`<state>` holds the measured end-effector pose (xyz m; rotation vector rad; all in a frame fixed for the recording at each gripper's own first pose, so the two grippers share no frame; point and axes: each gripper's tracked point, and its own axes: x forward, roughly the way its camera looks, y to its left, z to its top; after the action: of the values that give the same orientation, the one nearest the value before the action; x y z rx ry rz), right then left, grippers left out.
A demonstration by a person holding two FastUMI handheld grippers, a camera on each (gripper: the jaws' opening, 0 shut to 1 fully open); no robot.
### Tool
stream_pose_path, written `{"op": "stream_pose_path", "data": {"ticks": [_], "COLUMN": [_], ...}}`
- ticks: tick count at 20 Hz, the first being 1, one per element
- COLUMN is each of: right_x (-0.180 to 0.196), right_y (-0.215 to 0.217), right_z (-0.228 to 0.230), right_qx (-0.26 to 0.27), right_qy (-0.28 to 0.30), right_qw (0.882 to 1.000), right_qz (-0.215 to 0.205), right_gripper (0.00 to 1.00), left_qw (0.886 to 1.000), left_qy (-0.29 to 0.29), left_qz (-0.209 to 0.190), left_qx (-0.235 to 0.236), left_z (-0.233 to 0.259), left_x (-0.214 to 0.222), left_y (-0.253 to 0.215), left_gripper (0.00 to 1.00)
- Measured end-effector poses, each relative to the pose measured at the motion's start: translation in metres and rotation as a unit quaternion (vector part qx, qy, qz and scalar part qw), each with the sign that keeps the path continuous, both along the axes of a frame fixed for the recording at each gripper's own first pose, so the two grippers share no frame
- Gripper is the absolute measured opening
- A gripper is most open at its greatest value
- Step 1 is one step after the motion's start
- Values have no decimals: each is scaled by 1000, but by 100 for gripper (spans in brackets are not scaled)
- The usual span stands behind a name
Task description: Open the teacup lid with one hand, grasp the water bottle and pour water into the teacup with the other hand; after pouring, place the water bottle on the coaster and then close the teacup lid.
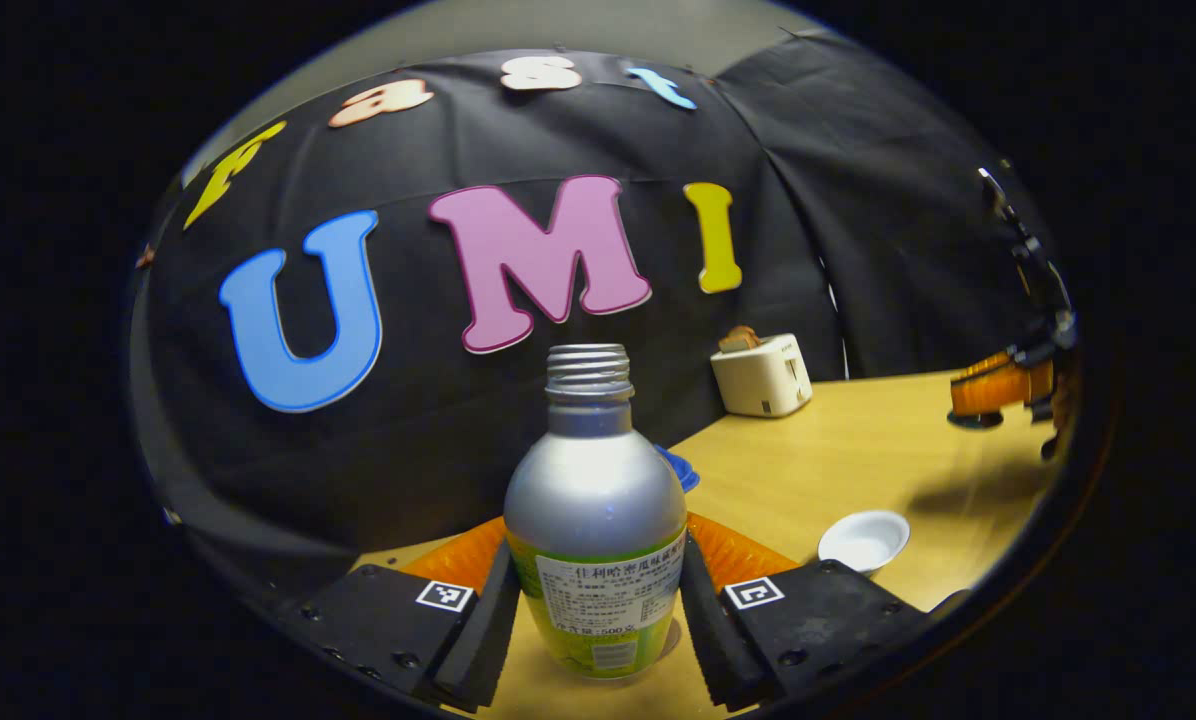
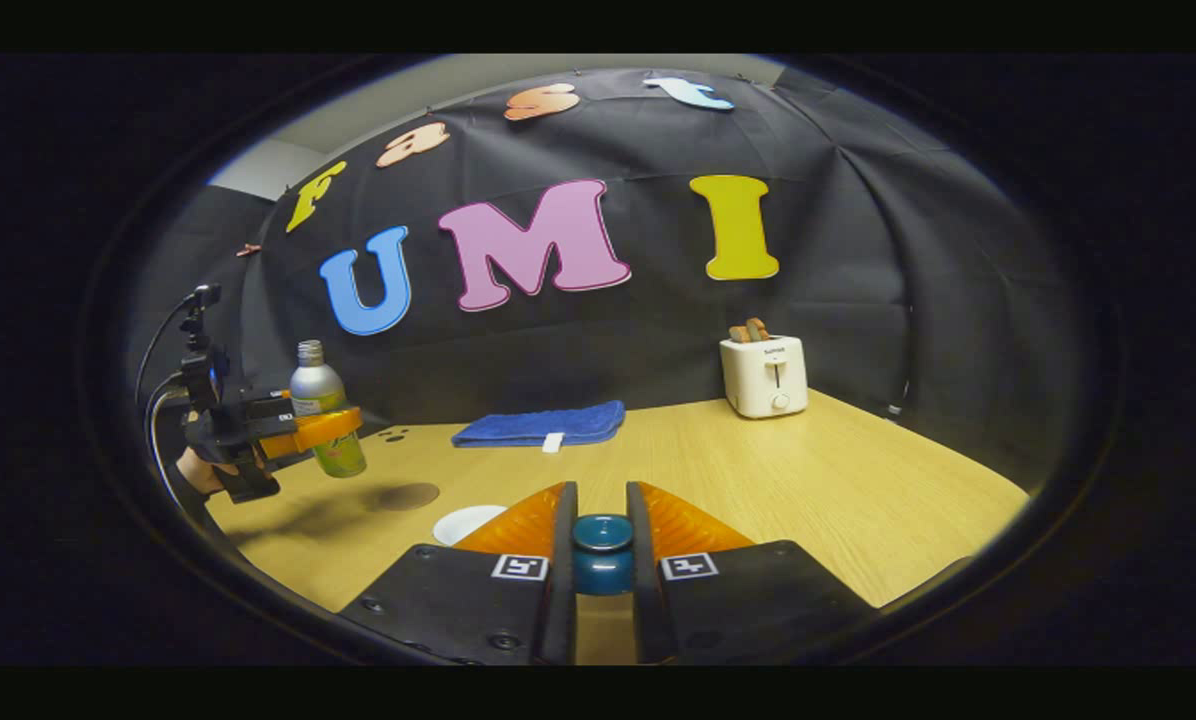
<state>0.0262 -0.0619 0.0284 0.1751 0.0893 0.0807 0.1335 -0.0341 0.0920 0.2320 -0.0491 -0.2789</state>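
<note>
A capless silver water bottle [image 1: 594, 480] with a green label stands upright between the fingers of my left gripper [image 1: 596, 565], which is shut on its lower body. From the right gripper view, that bottle [image 2: 320, 398] hangs a little above the table in the left gripper [image 2: 318, 432], held by a hand. My right gripper [image 2: 602, 497] is shut on a dark blue teacup lid [image 2: 602, 555], held above the table. The white teacup [image 2: 468, 523] sits open on the table; it is also low right in the left gripper view [image 1: 863, 540]. A round brown coaster [image 2: 406, 495] lies beside it.
A folded blue towel [image 2: 541, 425] lies by the back wall. A white toaster [image 2: 764, 375] with toast stands at the back right, seen too in the left gripper view [image 1: 763, 375]. The right gripper [image 1: 993, 392] shows at the far right. The wooden table [image 2: 838, 500] stretches rightwards.
</note>
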Motion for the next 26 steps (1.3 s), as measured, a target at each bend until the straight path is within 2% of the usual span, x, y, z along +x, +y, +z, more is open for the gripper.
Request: {"op": "stream_pose_path", "data": {"ticks": [1,2,4,5,6,8,13,18,19,20,26], "right_x": [5,10,17,20,22,25,31,33,34,34,33], "right_y": [7,15,22,24,26,29,40,59,62,64,73], "right_z": [2,2,1,-1,-3,-6,-15,-22,-21,-21,-21], "right_qx": [10,20,18,16,18,21,23,17,15,12,9], "right_qy": [-1,-2,-2,-1,1,3,11,16,15,14,12], "right_qw": [1000,1000,1000,1000,1000,1000,999,998,998,998,998], "right_qz": [6,14,17,18,21,22,31,52,54,56,65], "right_gripper": [22,22,26,22,26,26,26,26,22,26,26], "left_qw": [999,998,997,996,995,993,993,991,992,991,990], "left_qy": [3,10,28,38,44,46,50,64,64,67,77], "left_qz": [-9,-12,-15,-14,-12,4,20,36,39,40,33], "left_qx": [-33,-56,-70,-82,-94,-111,-100,-108,-106,-106,-116], "left_z": [2,-2,-20,-30,-38,-47,-64,-82,-84,-88,-100], "left_x": [10,21,37,42,47,55,68,74,75,77,72], "left_y": [-1,0,1,2,5,15,19,22,24,24,22], "left_gripper": [76,77,77,77,77,77,78,80,80,80,82]}}
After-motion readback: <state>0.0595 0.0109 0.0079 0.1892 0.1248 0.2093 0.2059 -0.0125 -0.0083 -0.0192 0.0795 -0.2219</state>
